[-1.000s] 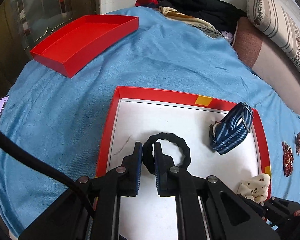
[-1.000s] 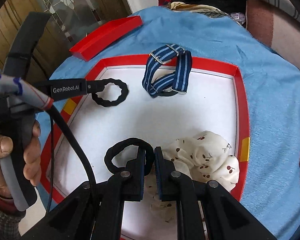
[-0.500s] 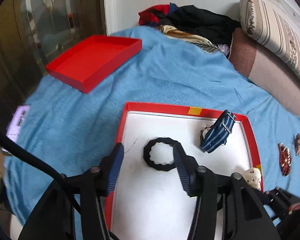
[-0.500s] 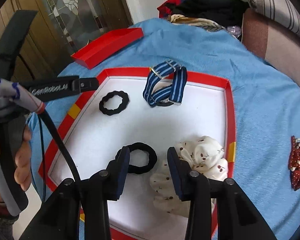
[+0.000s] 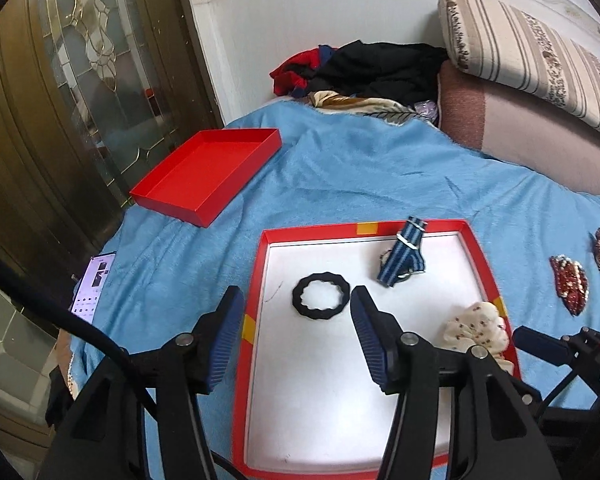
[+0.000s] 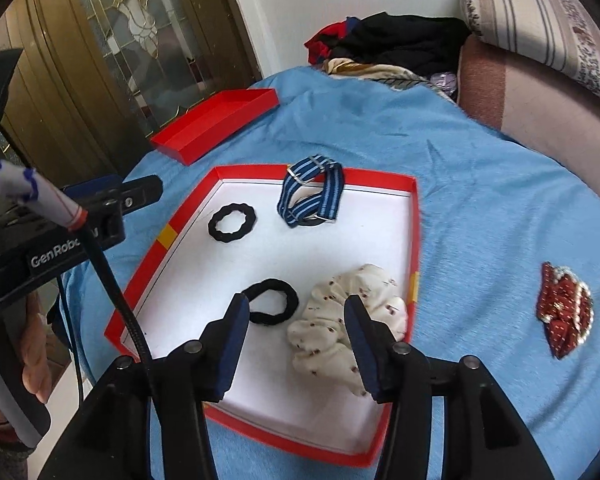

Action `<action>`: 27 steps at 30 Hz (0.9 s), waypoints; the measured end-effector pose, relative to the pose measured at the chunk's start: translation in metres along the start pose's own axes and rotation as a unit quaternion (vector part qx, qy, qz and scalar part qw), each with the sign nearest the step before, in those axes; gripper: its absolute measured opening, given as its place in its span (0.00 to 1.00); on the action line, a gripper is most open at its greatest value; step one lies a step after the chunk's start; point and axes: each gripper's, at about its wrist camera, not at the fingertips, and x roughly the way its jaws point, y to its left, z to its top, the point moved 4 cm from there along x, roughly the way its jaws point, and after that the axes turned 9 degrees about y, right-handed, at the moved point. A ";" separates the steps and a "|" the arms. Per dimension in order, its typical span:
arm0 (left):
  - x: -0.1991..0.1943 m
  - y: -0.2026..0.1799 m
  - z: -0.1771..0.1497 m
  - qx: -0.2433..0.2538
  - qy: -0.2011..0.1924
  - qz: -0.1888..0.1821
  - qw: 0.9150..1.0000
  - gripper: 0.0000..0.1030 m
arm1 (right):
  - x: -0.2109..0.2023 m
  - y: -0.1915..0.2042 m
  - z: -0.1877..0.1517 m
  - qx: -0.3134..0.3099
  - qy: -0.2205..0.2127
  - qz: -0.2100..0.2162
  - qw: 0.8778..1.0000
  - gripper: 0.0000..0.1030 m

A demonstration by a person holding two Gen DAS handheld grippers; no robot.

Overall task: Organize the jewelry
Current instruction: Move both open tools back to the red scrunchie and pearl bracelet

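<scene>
Both grippers, left (image 5: 296, 328) and right (image 6: 294, 334), hang above the red-rimmed white tray (image 6: 414, 216), jaws opening, nothing between them. Inside: wavy black ring (image 6: 232, 224) far left, striped blue strap (image 6: 312, 198) far, plain black hair tie (image 6: 274, 302) near, touching the cream spotted scrunchie (image 6: 346, 322). Red beaded brooch (image 6: 564, 310) lies outside, right. Risk: a crowded tray; a low reach could drag scrunchie and tie together.

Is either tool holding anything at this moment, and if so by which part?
Nothing is held. The left tool and right tool are both opening with empty jaws, above the red-rimmed white tray.
</scene>
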 end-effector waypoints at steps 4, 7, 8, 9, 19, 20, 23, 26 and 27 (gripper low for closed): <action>-0.012 -0.011 -0.005 0.007 -0.002 -0.001 1.000 0.54 | -0.015 -0.015 -0.008 0.016 -0.007 -0.003 1.000 0.53; -0.019 -0.022 -0.008 0.014 -0.002 -0.002 1.000 0.54 | -0.025 -0.029 -0.015 0.030 -0.010 -0.005 0.999 0.53; -0.022 -0.026 -0.009 0.017 -0.002 -0.004 1.000 0.54 | -0.029 -0.034 -0.019 0.034 -0.011 -0.007 0.999 0.53; -0.025 -0.032 -0.010 0.020 -0.002 -0.007 1.000 0.54 | -0.033 -0.040 -0.022 0.039 -0.012 -0.008 0.999 0.53; -0.035 -0.101 -0.015 0.052 0.010 -0.060 0.997 0.58 | -0.067 -0.137 -0.085 0.117 -0.009 -0.047 0.992 0.55; -0.033 -0.113 -0.016 0.058 0.015 -0.069 0.996 0.58 | -0.070 -0.152 -0.094 0.128 -0.006 -0.055 0.990 0.55; -0.025 -0.147 -0.020 0.073 0.031 -0.095 0.992 0.58 | -0.081 -0.194 -0.116 0.161 -0.001 -0.079 0.984 0.55; -0.012 -0.183 -0.025 0.086 0.049 -0.128 0.987 0.58 | -0.093 -0.233 -0.132 0.197 -0.003 -0.095 0.976 0.55; -0.006 -0.197 -0.026 0.089 0.057 -0.141 0.984 0.58 | -0.097 -0.244 -0.135 0.209 -0.005 -0.098 0.973 0.55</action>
